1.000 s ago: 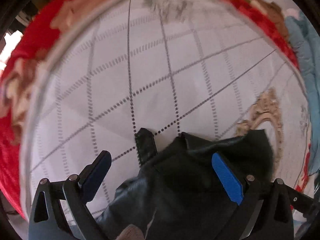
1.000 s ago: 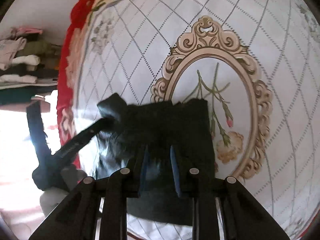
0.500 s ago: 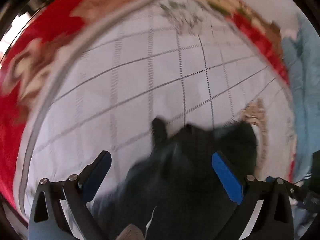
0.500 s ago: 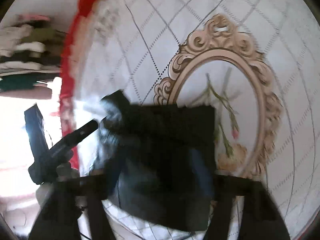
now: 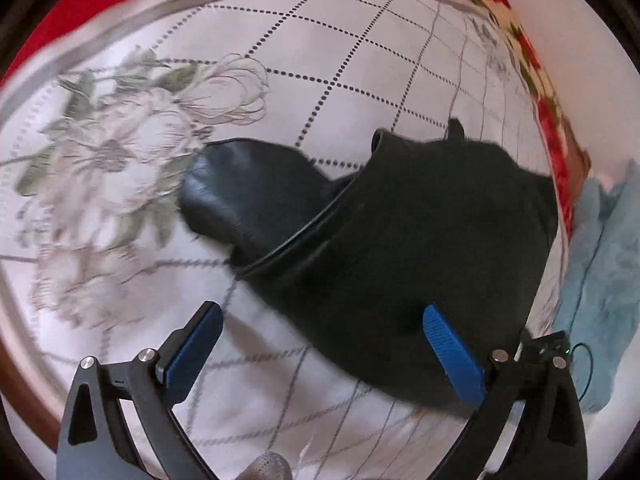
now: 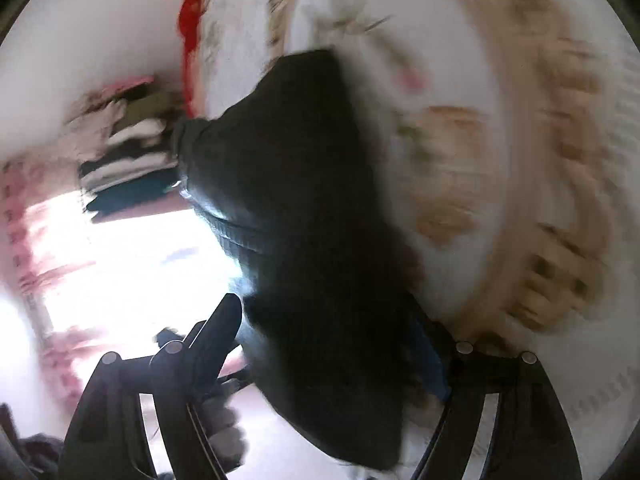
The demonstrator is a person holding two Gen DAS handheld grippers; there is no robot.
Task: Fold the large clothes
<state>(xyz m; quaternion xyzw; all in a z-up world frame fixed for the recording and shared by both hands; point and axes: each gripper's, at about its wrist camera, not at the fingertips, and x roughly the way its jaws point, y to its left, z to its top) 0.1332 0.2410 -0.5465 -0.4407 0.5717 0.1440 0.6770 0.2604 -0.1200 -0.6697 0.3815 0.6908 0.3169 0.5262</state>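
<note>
The bedspread (image 5: 360, 60), white with dotted grid lines, grey flowers and a red border, covers the bed and carries everything. On it lies the black garment (image 5: 420, 248), a smooth, leather-like piece bunched into a thick bundle, with one rounded flap (image 5: 248, 196) spilling out towards the flower print. A light blue cloth (image 5: 604, 280) sits just beside the bundle at the edge of the left wrist view, and a stack of folded clothes (image 6: 128, 160) shows beyond the bed in the right wrist view.

The left gripper (image 5: 320, 352) hangs over the near edge of the garment with its fingers wide apart and nothing between them. The right gripper (image 6: 332, 344) also looks spread wide, with the black material filling the gap; that view is badly smeared, so whether the fingers touch the fabric is uncertain.

The main risk is the bundle itself: stiff, slick material tends to spring open, so the loose flap may slide further out and undo the fold. A grab at the thick middle could pinch several layers and drag the whole pile askew. A fast sweep by the right gripper could also snag the bedspread or push the garment onto the blue cloth.
</note>
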